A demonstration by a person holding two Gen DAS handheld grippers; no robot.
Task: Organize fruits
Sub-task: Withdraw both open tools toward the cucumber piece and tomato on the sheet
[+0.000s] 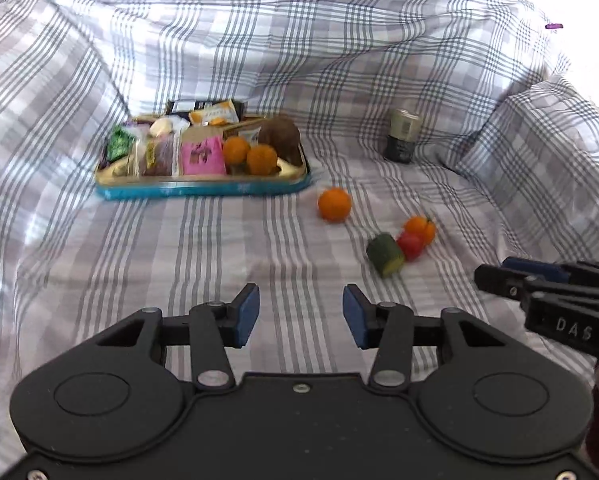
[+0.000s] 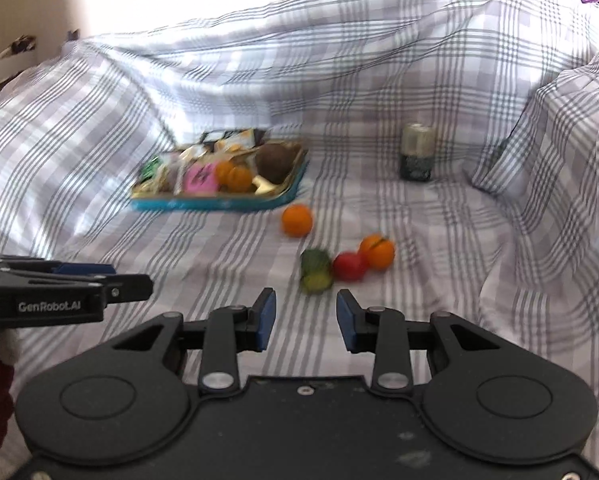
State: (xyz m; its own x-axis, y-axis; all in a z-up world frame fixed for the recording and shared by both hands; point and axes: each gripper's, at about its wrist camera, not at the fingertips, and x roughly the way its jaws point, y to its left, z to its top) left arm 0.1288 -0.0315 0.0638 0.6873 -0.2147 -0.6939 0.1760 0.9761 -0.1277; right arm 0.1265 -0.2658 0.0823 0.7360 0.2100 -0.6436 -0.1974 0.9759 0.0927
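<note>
A blue-rimmed tray [image 1: 203, 191] [image 2: 211, 203] sits at the back left of the checked cloth. It holds snack packets, two oranges [image 1: 249, 155] and a brown round fruit [image 1: 281, 136]. On the cloth to its right lie a loose orange [image 1: 334, 204] [image 2: 297, 221], a second orange [image 1: 419, 229] [image 2: 376, 252], a red fruit [image 1: 410, 245] [image 2: 350, 266] and a green cut piece [image 1: 385, 260] [image 2: 316, 270]. My left gripper [image 1: 301, 300] [image 2: 143, 280] hovers open and empty, short of the fruits. My right gripper [image 2: 305, 300] [image 1: 487, 276] stands beside it, its pads apart with nothing between, just before the green piece.
A dark jar with a pale lid [image 1: 403, 136] [image 2: 417, 152] stands at the back right. The checked cloth [image 1: 219, 260] rises in folds at the back and on both sides. A covered cushion [image 1: 539, 140] bulges at the right.
</note>
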